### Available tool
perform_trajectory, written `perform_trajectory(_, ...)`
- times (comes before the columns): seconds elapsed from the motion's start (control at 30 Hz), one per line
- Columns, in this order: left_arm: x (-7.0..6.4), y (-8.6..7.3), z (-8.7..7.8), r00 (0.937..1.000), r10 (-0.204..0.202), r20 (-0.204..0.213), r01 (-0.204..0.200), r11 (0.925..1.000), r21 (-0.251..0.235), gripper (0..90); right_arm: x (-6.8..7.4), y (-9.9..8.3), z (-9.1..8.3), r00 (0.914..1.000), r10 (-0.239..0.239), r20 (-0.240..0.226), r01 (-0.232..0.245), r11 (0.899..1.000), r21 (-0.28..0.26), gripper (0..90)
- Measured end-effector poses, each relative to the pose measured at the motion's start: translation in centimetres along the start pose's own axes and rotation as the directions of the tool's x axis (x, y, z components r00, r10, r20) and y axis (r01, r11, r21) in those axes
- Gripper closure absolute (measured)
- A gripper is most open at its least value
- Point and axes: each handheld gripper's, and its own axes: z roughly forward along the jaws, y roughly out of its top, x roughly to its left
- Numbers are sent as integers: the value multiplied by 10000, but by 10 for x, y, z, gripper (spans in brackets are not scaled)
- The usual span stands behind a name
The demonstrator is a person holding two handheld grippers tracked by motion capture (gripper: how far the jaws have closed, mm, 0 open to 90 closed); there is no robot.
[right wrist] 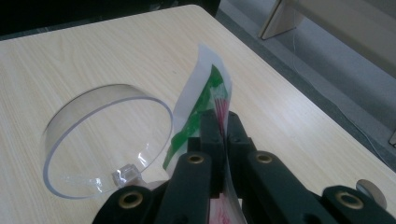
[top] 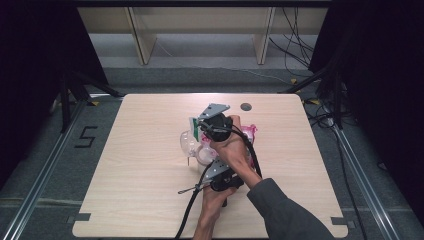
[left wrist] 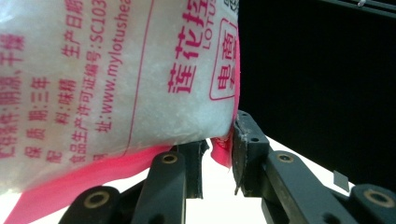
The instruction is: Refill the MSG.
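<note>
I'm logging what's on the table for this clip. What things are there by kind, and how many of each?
Grippers: 2, left gripper and right gripper
Pink-printed bag of white granules: 1
Green-edged packet: 1
Clear round container: 1
Total: 5

Right gripper: a clear plastic lid sits just left of the jaws, blocking that side; bare table lies open to their right. Left gripper: the pink-printed bag crowds above-left of its jaws, open room to the right.
</note>
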Motion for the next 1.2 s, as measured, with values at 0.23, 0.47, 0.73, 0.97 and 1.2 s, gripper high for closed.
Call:
perform_trajectory(0.23,0,1,0,10000,-74,12,74,10000,-41,751,3,-1,0,9996,260,57,-260,9996,-51,900)
perform_trajectory(0.47,0,1,-1,10000,15,-39,-15,10000,-27,751,0,0,1,9998,181,50,-180,9997,-161,900)
perform_trajectory(0.73,1,1,-1,10000,-30,19,30,10000,-3,752,2,0,3,9999,71,80,-70,10000,-66,900)
perform_trajectory(0.97,0,2,0,10000,5,52,-5,10000,15,751,0,0,4,9999,-34,160,35,10000,-33,900)
perform_trajectory(1.2,0,2,0,10000,16,55,-16,10000,-19,751,1,0,4,9999,105,118,-104,9999,-45,900)
